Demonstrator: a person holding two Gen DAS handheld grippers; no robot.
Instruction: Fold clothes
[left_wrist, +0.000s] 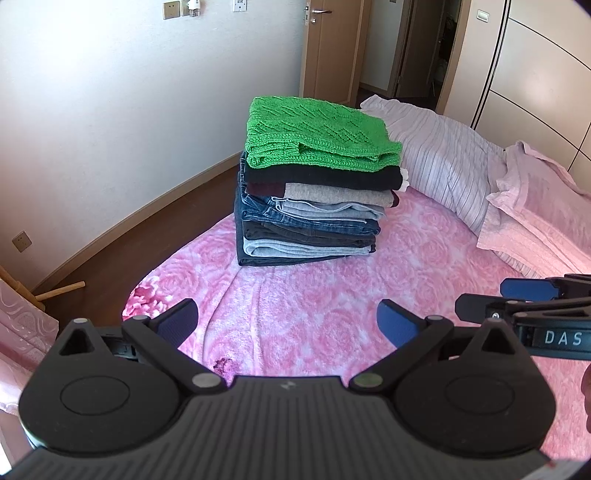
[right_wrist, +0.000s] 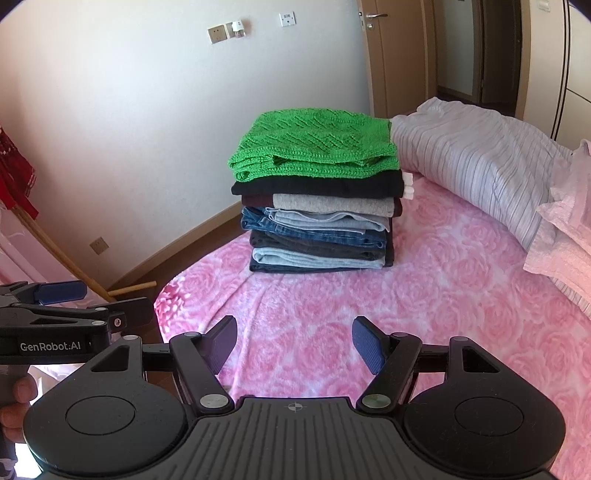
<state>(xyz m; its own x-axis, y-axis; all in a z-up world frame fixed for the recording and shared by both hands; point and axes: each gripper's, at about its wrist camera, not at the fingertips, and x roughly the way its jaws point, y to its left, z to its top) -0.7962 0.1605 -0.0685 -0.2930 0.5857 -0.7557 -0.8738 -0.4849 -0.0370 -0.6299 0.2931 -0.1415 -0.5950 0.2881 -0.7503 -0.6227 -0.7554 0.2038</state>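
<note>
— Looking at the stack of folded clothes (right_wrist: 319, 201) first: we see it near the far left edge of the bed (right_wrist: 424, 295), close to that corner, green knit sweater (right_wrist: 314, 147) on top, then black, grey and denim layers squared beneath it.

— We'd guess it sits there so the middle of the pink rose blanket (left_wrist: 314, 306) is free as a folding surface. The striped pillow (left_wrist: 447, 162) lies just beside the stack on its right, a pink one beyond it toward the head of the bed.

— And our tongs? The left gripper (left_wrist: 287, 322) has its fingers spread wide, nothing between them, hovering over the near edge of the bed.

— The right gripper (right_wrist: 293, 345) is likewise spread and empty, held level beside the left one, both pointed at the stack.

— We see no loose garment on the blanket, so we judge either that the folding is done or that the next piece lies out of view.
</note>
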